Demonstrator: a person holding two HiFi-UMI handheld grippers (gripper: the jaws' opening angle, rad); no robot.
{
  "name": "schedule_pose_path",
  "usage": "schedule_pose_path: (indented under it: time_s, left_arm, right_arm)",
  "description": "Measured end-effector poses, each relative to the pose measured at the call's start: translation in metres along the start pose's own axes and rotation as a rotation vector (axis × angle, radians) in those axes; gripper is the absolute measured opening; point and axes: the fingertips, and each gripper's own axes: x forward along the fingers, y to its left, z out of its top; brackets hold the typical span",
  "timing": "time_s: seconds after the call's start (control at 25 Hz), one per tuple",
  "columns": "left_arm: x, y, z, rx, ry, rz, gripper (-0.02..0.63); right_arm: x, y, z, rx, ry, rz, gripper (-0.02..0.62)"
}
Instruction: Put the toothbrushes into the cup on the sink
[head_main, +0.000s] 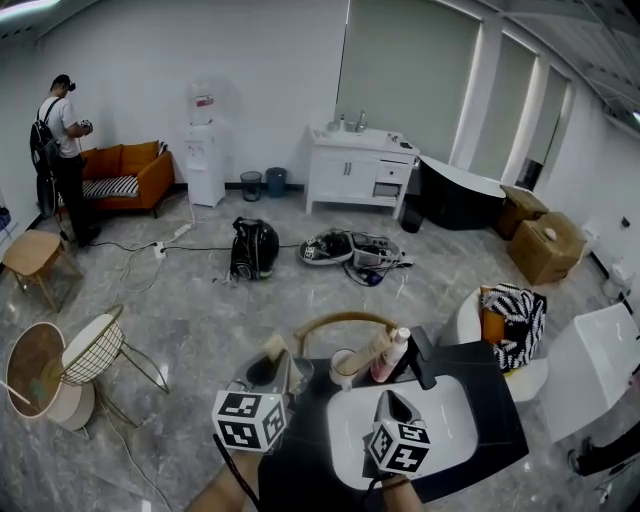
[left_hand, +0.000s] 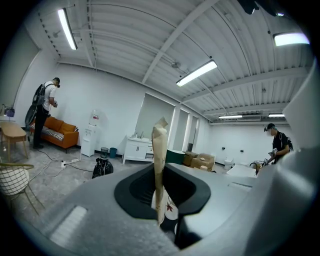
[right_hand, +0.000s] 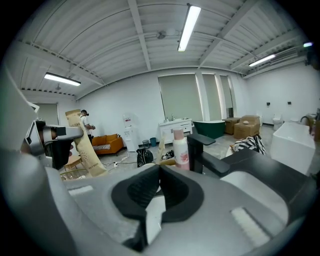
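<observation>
Left gripper view shows a paper-wrapped toothbrush (left_hand: 160, 160) standing upright in the middle of the frame, pinched between the two dark pads of the left claw (left_hand: 160, 186). Its tan wrapper rises well above the pads to a torn-looking tip.

In the head view this claw sits at lower centre-left of the frame, just left of the cup (head_main: 343, 368), with the wrapper's tip poking up above it. The cup is white and stands at the upper left corner of the sink (head_main: 445, 425). A second wrapped toothbrush (head_main: 372, 350) already leans in it, slanting toward the right of the frame. Just beside the cup stands a pink-and-white bottle (head_main: 392, 355), and next to that a black faucet (head_main: 421, 358).

The right claw (right_hand: 159, 172) has its pads pressed together with nothing between them. In the head view it hangs over the white basin, below the bottle and faucet in the frame.

The sink is set in a black table (head_main: 492, 400) at the bottom of the frame. A wooden chair back (head_main: 345, 320) curves just above it.

Farther up lies a grey tiled floor. On it are a black bag (head_main: 254, 248), a white vanity cabinet (head_main: 355, 170), an orange sofa (head_main: 125, 172) and, at upper left, a person (head_main: 58, 140) standing.
</observation>
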Motion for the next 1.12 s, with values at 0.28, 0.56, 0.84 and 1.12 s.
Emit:
schedule_pose_path:
  time_s: [0.28,0.56,0.84,1.12]
  left_arm:
    - [0.017,0.005,-0.002,0.000,0.008,-0.006,0.038]
    - [0.032,0.010,-0.008,-0.006,0.019,-0.013,0.038]
    - [0.042,0.016,-0.017,-0.016,0.037,-0.014,0.038]
    - [0.051,0.020,-0.032,-0.026,0.068,-0.014,0.038]
  right_arm:
    - [0.008,-0.007,-0.004,0.017,0.012,-0.013,0.003]
    - [0.015,-0.012,-0.008,0.027,0.027,-0.030,0.003]
    - [0.020,-0.016,-0.013,0.041,0.040,-0.039,0.003]
    - [0.024,-0.021,-0.017,0.044,0.056,-0.053,0.003]
